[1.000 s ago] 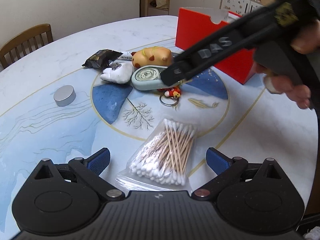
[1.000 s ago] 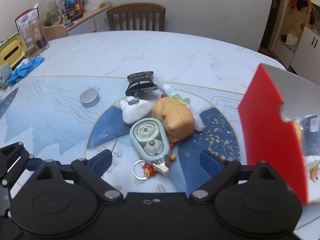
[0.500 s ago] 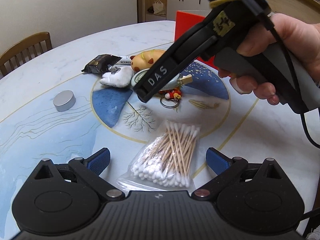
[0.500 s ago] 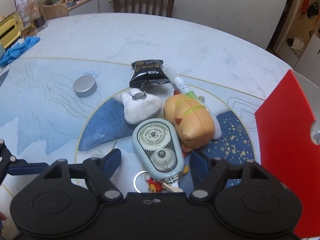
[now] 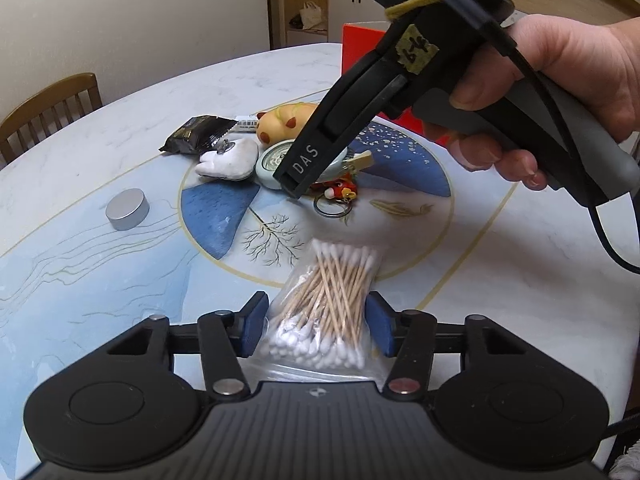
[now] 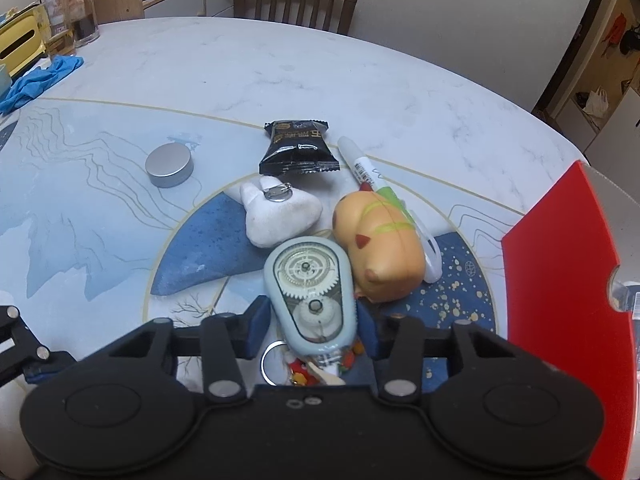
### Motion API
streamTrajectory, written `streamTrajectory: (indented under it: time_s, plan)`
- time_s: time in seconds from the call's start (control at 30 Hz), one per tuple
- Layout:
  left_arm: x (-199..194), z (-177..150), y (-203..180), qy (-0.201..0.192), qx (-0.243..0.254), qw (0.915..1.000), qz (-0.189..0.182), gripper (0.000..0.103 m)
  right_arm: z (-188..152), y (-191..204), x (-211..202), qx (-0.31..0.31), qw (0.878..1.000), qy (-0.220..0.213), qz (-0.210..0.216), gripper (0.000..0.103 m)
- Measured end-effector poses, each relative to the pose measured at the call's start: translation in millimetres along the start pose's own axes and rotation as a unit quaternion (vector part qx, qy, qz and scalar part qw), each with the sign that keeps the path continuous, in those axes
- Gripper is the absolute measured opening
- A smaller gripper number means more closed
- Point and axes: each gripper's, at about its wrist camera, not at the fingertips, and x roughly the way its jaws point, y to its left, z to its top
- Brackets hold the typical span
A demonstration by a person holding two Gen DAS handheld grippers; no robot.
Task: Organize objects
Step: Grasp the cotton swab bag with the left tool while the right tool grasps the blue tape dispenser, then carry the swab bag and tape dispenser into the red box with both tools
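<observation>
A clear bag of cotton swabs [image 5: 324, 300] lies on the table, and my left gripper [image 5: 316, 330] is closing on it, its blue pads touching the bag's two sides. In the right wrist view, my right gripper [image 6: 311, 330] is closing on a pale blue correction tape dispenser [image 6: 308, 280], with both pads against its flanks. A keyring with a red charm [image 5: 334, 200] lies under the dispenser's near end. An orange plush toy [image 6: 380, 256] and a white tooth-shaped plush [image 6: 280, 216] touch the dispenser. The left wrist view shows a person's hand [image 5: 560, 92] holding the right gripper above the pile.
A black snack packet [image 6: 298, 148] and a white marker [image 6: 364, 168] lie behind the plush toys. A silver round tin [image 6: 170, 166] sits alone to the left. An open red box [image 6: 568, 292] stands at the right. A blue cloth [image 6: 40, 82], jars and a chair [image 6: 294, 4] are at the far edge.
Both grippers' jaws have come in from wide open, the left onto the swab bag, the right onto the dispenser. The right gripper moved closer and lower over the pile.
</observation>
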Motion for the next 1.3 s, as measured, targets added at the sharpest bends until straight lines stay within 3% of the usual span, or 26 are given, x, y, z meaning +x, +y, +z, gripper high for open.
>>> streamTrajectory:
  time_s: [0.3, 0.67, 1.0, 1.3]
  plan:
    - [-5, 3, 19, 0.007, -0.082, 0.9966, -0.004, 0.039, -12, -8, -34, 0.039, 0.998, -0.017, 0.041, 0.044]
    - [-36, 14, 25, -0.012, -0.151, 0.9883, -0.013, 0.039, -35, -27, -97, 0.060, 0.994, -0.062, 0.069, 0.044]
    - [-66, 63, 0, -0.053, -0.144, 0.9878, -0.025, 0.039, -51, -73, -159, 0.083, 0.988, -0.115, 0.060, 0.044]
    - [-56, 122, -43, -0.061, -0.120, 0.9900, -0.044, 0.039, -69, -139, -176, 0.108, 0.984, -0.142, 0.027, 0.044]
